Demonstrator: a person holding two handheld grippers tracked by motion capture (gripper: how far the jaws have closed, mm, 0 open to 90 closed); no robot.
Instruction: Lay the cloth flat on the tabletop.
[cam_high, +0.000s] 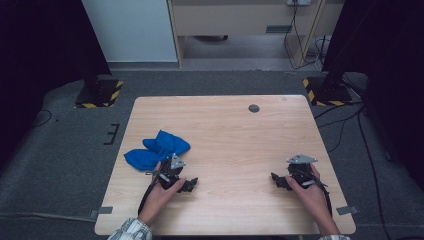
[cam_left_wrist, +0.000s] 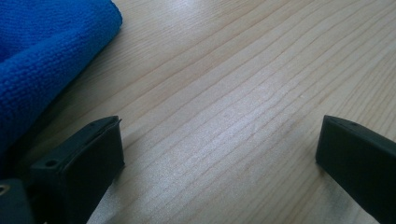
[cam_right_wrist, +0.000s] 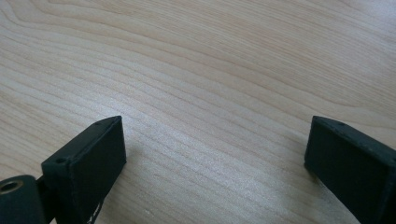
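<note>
A crumpled blue cloth lies on the left part of the wooden table. My left gripper rests low on the table just in front of the cloth, held by a hand, jaws pointing right. In the left gripper view its jaws stand wide apart over bare wood, left gripper open, with the blue cloth at the upper left beside one jaw. My right gripper sits on the table's right side, jaws pointing left. In the right gripper view the right gripper is open with nothing between its jaws.
A small dark round grommet sits near the table's far edge. Two stand bases with yellow-black striped tape stand on the grey floor beyond the far corners. Cables trail on the floor at right.
</note>
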